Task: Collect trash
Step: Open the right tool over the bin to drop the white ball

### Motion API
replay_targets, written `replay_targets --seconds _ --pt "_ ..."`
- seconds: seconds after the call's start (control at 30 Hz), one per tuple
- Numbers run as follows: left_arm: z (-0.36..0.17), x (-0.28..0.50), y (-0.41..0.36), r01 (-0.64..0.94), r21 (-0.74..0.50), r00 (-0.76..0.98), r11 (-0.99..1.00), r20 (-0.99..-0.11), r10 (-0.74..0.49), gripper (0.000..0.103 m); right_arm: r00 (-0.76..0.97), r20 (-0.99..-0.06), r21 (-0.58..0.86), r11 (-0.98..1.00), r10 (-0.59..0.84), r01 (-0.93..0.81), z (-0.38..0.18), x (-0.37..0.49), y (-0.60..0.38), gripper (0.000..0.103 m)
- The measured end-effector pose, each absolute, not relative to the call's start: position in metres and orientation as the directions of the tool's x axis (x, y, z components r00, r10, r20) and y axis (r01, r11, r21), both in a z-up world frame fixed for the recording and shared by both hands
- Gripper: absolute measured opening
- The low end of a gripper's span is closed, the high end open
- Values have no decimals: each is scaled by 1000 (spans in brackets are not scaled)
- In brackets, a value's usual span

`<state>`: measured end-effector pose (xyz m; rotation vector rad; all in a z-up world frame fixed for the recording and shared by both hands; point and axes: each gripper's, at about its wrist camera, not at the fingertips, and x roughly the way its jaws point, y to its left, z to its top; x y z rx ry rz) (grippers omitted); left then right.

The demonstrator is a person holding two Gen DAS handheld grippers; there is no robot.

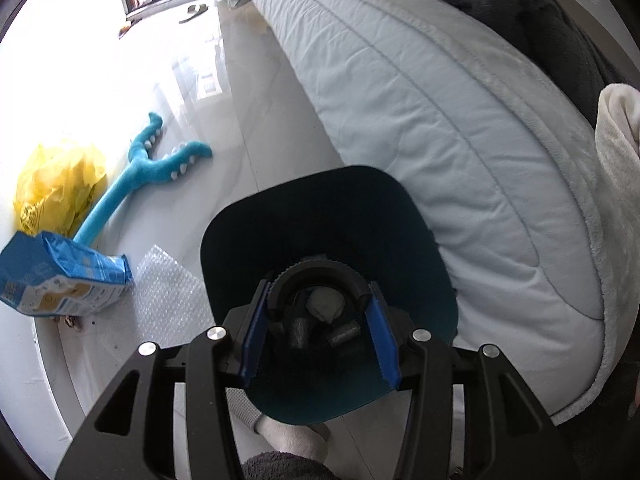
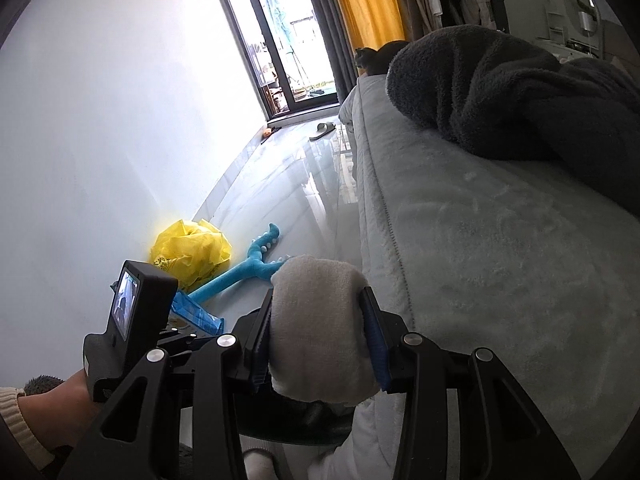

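Left wrist view, bed: pale quilted bed [image 1: 460, 128] fills the right side, with a dark fleece blanket [image 1: 520, 12] on top.
Floor: glossy pale floor [image 1: 240, 120] runs toward a glass door between the bed and a white wall.
Bin: dark teal bin [image 1: 320, 216] hangs under the left gripper [image 1: 320, 312], close beside the bed edge; grey crumpled scraps [image 1: 326, 304] and a few dark bits already lie inside.
Left fingers: blue fingers [image 1: 252, 336] are closed on the bin's curved black handle [image 1: 320, 276].
Towel roll: right gripper [image 2: 320, 336] has its fingers [image 2: 376, 344] pressed on a rolled beige cloth [image 2: 320, 320], held just beside the bed and above the bin's rim, as far as I can judge.
Plush toy: blue branched plush [image 1: 136, 168] lies on the floor, probably not trash.
Yellow bag: crumpled yellow plastic bag [image 1: 56, 184] sits by the wall, uncollected.
Blue packet: blue packet [image 1: 60, 280] lies near the bag, uncollected.
Bubble wrap: clear bubble wrap [image 1: 168, 292] lies flat just beside the bin.
Progress: partly done, I'd say; a few pieces are binned, the cloth is in hand, and the bag, packet and wrap are left.
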<state>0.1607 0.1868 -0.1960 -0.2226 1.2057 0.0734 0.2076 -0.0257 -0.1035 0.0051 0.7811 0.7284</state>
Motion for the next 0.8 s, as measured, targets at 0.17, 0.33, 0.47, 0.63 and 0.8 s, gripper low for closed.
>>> replay_targets --seconds 0.17,0.33,0.47,0.63,0.8 --pt "-204 156 201 -206 -179 332 962 -938 -103 51 457 -670 242 754 585 -611 -115 210 -5 42" --pt "-204 149 209 -209 -199 332 957 -935 -122 67 427 -707 219 749 564 -626 -130 212 14 42" --pt "-201 143 219 -221 -219 351 950 -927 -132 70 396 -745 194 743 536 -640 -146 213 33 42" --pt "-185 134 232 -249 -211 411 945 -907 -94 77 346 -793 193 745 501 -638 -170 216 49 42" --pt "-170 128 243 -267 -216 472 939 -879 -68 79 300 -830 188 743 470 -642 -191 214 64 42"
